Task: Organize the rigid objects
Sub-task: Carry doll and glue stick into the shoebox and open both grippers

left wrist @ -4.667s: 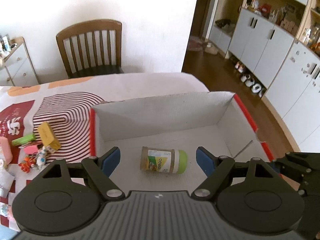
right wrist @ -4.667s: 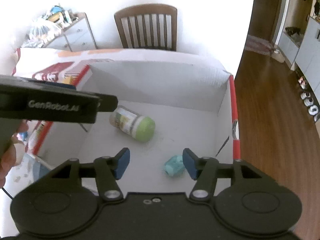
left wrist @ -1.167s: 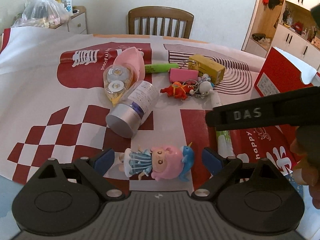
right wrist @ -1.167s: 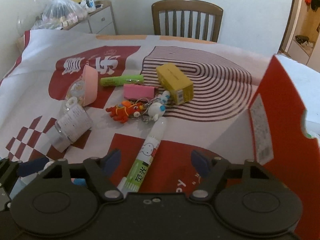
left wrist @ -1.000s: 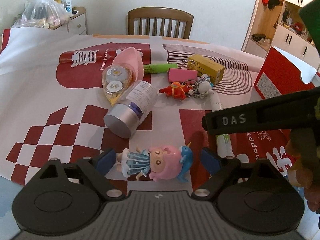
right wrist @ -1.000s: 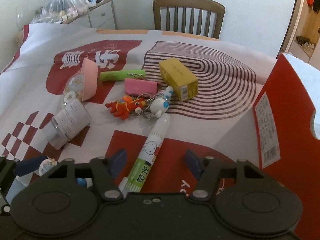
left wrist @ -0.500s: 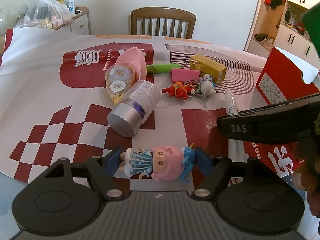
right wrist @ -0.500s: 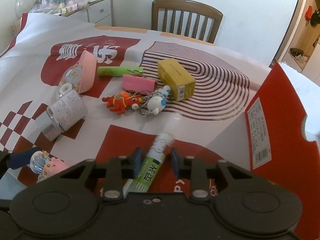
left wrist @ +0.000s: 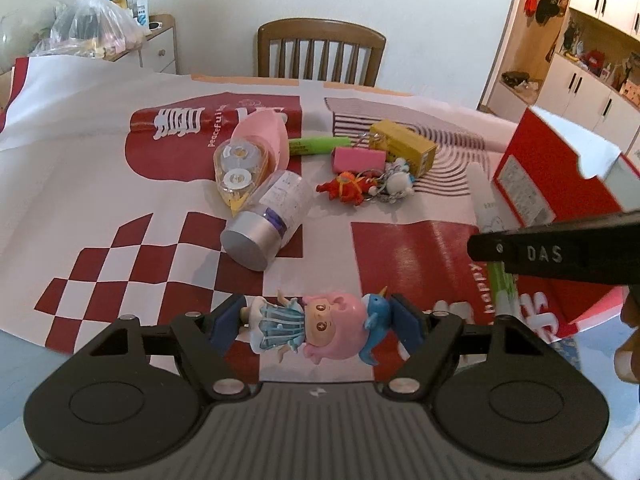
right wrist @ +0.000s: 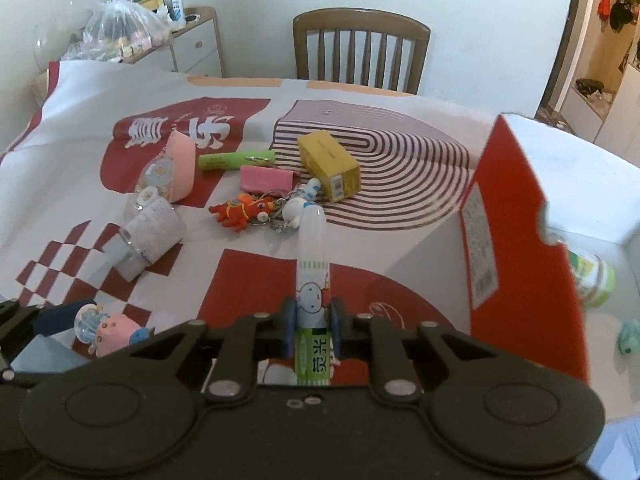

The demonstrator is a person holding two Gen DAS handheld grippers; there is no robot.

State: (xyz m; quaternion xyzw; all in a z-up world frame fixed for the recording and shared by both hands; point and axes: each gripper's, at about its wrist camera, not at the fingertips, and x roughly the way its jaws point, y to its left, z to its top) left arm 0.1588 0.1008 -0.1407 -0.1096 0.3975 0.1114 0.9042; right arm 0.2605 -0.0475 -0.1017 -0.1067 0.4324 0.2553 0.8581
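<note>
My left gripper is shut on a pink-haired doll figure lying crosswise between its blue pads, just above the tablecloth near the front edge. My right gripper is shut on a white and green glue stick, which points away from me and is lifted off the cloth. The same doll shows at the lower left of the right wrist view. The red and white cardboard box stands open on the right, with a green-lidded jar and a small teal item inside.
On the patterned tablecloth lie a clear bottle with a silver cap, a pink correction-tape dispenser, a green marker, a pink eraser, a yellow box and toy keychains. A wooden chair stands behind the table.
The right gripper closed on the glue stick and lifted it, turning it to point straight ahead. The left gripper closed on the doll figure.
</note>
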